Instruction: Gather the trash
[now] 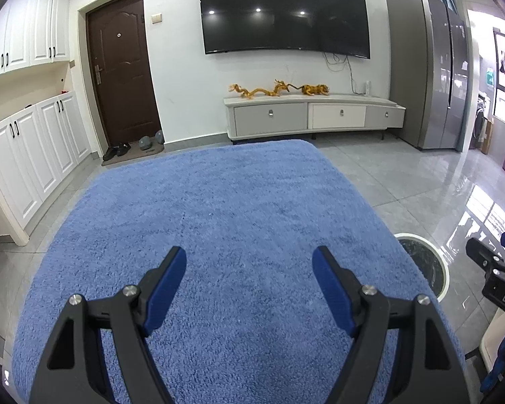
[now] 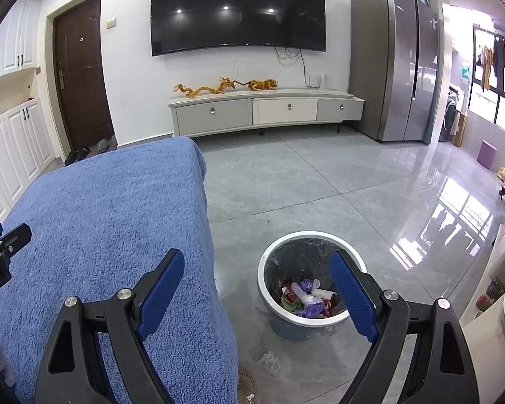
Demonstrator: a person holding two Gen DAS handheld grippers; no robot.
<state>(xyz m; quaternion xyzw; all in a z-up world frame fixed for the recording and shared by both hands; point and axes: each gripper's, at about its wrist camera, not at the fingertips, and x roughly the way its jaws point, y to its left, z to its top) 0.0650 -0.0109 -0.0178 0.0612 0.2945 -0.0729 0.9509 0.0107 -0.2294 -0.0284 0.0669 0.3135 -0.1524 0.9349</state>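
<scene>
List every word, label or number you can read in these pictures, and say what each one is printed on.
"DAS", cut off at the frame edge: on the right claw body, seen from the left wrist.
"bot.AI", its start cut off: on the left claw body, seen from the right wrist.
Green sign by the window: too small to read.

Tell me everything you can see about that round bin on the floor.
The trash bin is a round bucket with a blue-grey wall and a white rim, lined with a dark plastic bag. It stands upright on the glossy grey tile floor, just right of the blue fluffy cover but apart from it. Inside lies crumpled trash: white and purple plastic, red and green wrappers. It is far from full. The right gripper hangs open above and before it, touching nothing. The left wrist view shows only part of its rim.
</scene>
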